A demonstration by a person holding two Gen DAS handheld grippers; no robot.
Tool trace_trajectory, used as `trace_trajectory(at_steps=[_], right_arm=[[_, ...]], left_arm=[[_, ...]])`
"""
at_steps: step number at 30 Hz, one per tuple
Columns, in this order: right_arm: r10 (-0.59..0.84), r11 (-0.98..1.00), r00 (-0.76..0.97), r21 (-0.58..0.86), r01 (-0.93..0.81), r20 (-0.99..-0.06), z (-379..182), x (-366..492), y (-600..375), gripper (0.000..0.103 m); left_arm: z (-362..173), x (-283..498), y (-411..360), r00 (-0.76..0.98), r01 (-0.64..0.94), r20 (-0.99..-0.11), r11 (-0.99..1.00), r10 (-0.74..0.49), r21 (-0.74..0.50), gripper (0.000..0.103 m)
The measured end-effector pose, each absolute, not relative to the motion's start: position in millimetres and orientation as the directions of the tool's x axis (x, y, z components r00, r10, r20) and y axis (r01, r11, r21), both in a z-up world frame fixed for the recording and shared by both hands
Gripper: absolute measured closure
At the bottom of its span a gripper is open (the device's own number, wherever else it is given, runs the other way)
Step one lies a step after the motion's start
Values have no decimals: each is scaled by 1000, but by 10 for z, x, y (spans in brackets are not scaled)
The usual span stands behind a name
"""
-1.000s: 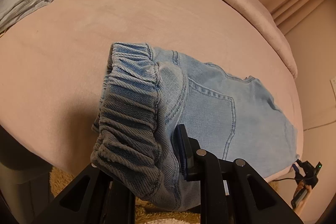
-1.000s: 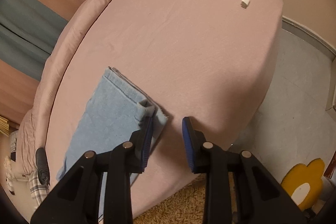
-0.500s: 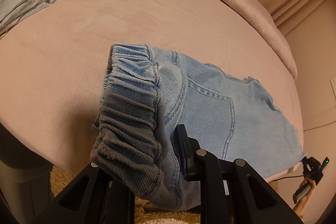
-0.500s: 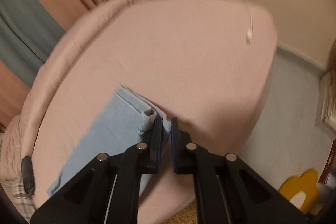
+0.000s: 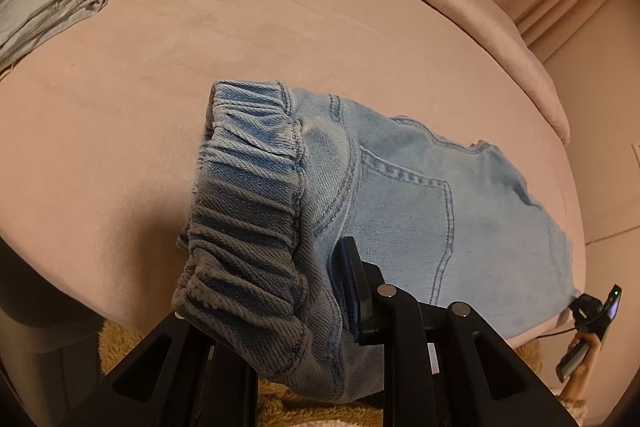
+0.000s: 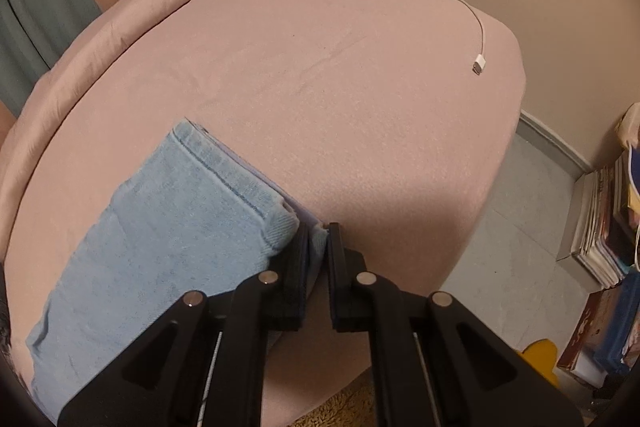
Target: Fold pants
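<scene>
Jeans (image 5: 400,195): soft, floppy light denim, flat on the pink bed (image 5: 280,27).
Left fingers (image 5: 280,291): clamping my elastic waistband.
Right fingers (image 6: 318,247): pinching the hem corner.
Hold: thick seams, both ends.

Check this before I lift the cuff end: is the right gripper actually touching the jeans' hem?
Touching. The right wrist view shows the right gripper with its pads pinched on the hem corner of the jeans.
</scene>
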State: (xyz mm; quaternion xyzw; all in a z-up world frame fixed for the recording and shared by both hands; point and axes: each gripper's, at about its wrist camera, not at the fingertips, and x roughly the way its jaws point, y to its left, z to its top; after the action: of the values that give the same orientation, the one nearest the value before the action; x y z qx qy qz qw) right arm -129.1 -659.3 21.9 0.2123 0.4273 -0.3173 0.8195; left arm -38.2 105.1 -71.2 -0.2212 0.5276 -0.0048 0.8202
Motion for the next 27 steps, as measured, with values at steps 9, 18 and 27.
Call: trace_trajectory(at_steps=[9, 18, 27], right_arm=[[-371, 725, 409, 16, 689, -834, 169, -1302, -6562, 95], [-393, 733, 391, -26, 679, -832, 148, -1310, -6534, 95], [-423, 706, 400, -19, 708, -813, 445, -1487, -6607, 65]], left_arm=[[-706, -368, 1012, 436, -227, -872, 910, -223, -346, 80], [-692, -322, 994, 427, -217, -873, 910, -236, -353, 80], [-343, -388, 1107, 464, -218, -868, 927, -177, -305, 54]])
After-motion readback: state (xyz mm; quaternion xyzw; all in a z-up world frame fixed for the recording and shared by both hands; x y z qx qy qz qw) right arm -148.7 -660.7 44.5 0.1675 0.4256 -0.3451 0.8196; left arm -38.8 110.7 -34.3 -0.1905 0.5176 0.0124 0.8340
